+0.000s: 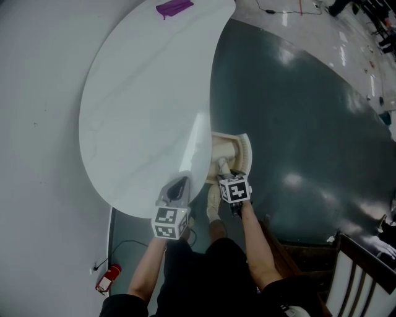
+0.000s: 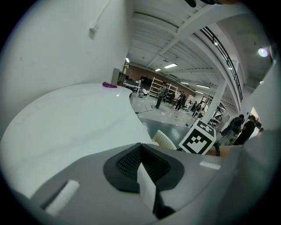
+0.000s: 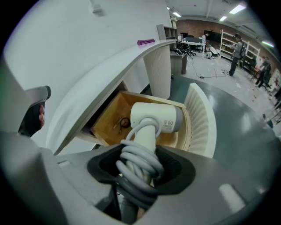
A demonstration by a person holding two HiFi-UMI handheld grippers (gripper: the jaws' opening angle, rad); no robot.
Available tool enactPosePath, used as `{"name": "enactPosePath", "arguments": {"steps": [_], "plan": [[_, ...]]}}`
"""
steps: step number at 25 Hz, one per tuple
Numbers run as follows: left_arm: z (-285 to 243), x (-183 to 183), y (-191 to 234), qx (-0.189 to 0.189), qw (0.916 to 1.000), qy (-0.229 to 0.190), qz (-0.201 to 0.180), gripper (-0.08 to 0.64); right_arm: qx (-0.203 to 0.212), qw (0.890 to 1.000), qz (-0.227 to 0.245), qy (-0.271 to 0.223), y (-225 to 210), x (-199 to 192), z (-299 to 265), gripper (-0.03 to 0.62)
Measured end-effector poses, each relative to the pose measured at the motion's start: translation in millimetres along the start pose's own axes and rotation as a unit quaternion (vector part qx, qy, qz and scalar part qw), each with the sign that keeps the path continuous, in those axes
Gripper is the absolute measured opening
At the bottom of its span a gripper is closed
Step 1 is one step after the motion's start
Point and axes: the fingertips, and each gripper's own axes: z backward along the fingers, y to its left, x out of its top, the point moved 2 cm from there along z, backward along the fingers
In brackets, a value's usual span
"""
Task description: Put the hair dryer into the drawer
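Hair dryer (image 3: pixel 154 117) hangs over the open drawer (image 3: pixel 107 125) under the worktop's (image 1: pixel 142 93) near edge. Its handle, wound with cord (image 3: pixel 137 161), is clamped in the right gripper's (image 3: pixel 140 169) wide-set jaws and points down and away. The barrel lies crosswise, its grey end toward the drawer's ribbed front. The left gripper's (image 2: pixel 142 165) jaws are closed and empty.

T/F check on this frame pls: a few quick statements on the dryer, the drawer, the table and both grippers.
1. The right gripper is closed on the hair dryer at its cord-wrapped handle. True.
2. The drawer is shut. False: it is pulled open from under the table.
3. The hair dryer lies on the table top. False: the right gripper holds it at the open drawer.
4. The left gripper holds nothing. True.
5. A purple thing lies at the table's far end. True.
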Motion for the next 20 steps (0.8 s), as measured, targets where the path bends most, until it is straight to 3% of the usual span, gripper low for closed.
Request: {"name": "enactPosePath", "arguments": {"steps": [20], "plan": [[12.0,0.8,21.5,-0.023,0.9995,0.007,-0.019,0.006,-0.014,0.998,-0.063,-0.023,22.3,4.0,-9.5,0.221]]}}
